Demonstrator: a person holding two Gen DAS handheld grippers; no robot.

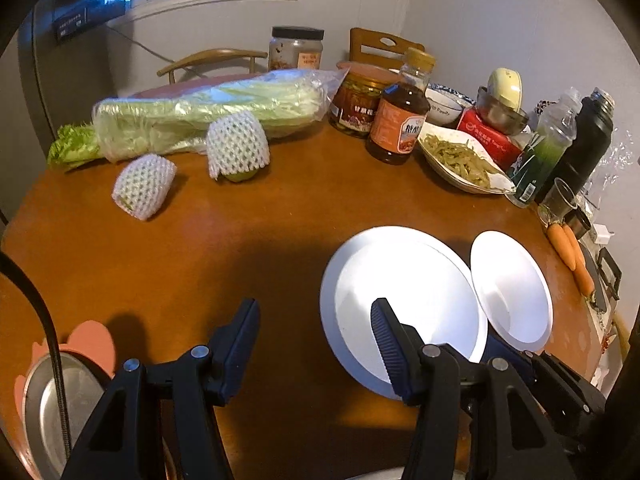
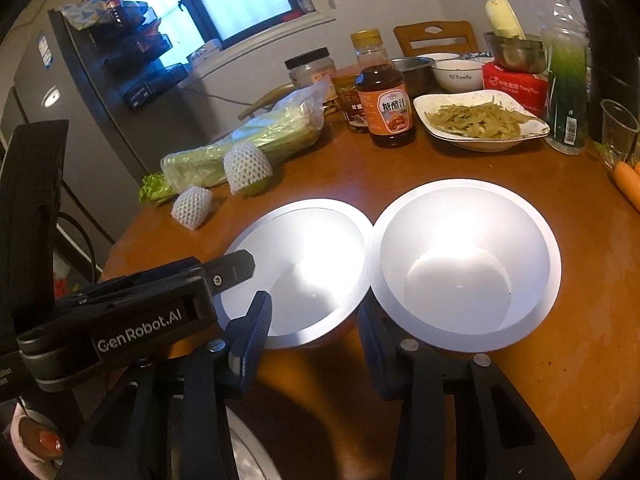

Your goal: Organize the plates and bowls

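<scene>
Near the table's [image 1: 168, 264] front edge, the left wrist view shows the left gripper [image 1: 316, 340] with its jaws apart and nothing pressed between them: one ribbed dark pad lies over the wide white bowl [image 1: 400, 280], the other over bare wood. A smaller white bowl [image 1: 512, 288] sits just beside it, toward the right edge. Both bowls look thin, smooth and glossy, so a pad could skate off the rim or shove the bowl into its neighbour. A steel lid [image 1: 44, 404] lies at the front left corner.

In the right wrist view, the right gripper [image 2: 316, 316] stands with jaws parted, holding nothing, its fingers astride the gap where the two rims touch. Closing here risks pinching both rims or tipping one. Beyond, a sauce bottle [image 2: 386, 104] and a plate of shredded vegetables [image 2: 480, 120] crowd the far edge; a netted fruit [image 2: 248, 168] lies left.
</scene>
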